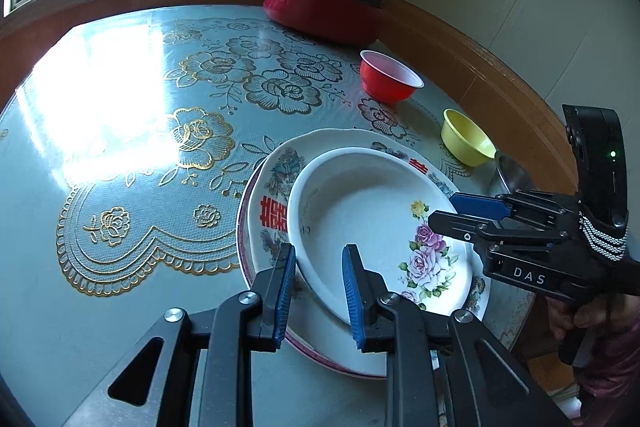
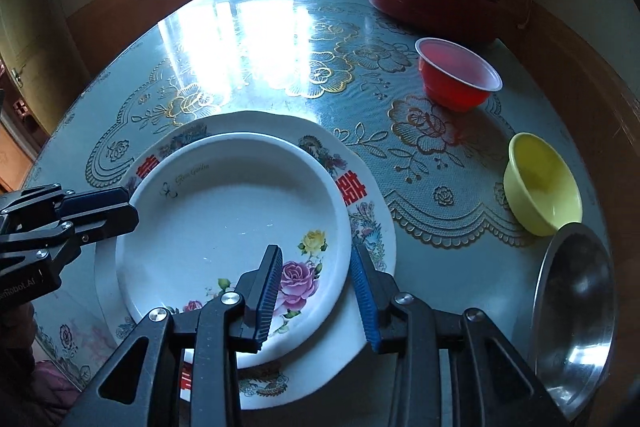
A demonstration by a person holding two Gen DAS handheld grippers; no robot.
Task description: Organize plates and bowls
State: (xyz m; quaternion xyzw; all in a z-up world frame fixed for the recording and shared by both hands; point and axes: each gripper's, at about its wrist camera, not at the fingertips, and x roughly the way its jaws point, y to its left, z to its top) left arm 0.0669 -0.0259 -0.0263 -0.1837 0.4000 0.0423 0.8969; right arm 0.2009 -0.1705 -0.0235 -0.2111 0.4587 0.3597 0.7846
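Left gripper: jaws parted, astride the near-left rim of the rose plate; whether the blue pads press the rim cannot be told.

Rose plate: white, deep, printed with pink and yellow roses and the words "Rose Garden". It lies topmost in a stack, upon the larger scalloped plate bearing red double-happiness characters; a pink-edged plate shows beneath.

Right gripper: jaws apart, straddling the rose plate's near-right rim, clear gap at the right pad. Its body reads "DAS".

Table: glass over a gold floral cloth.

Right side, far to near: lidded red pot, red bowl, yellow bowl, steel bowl.
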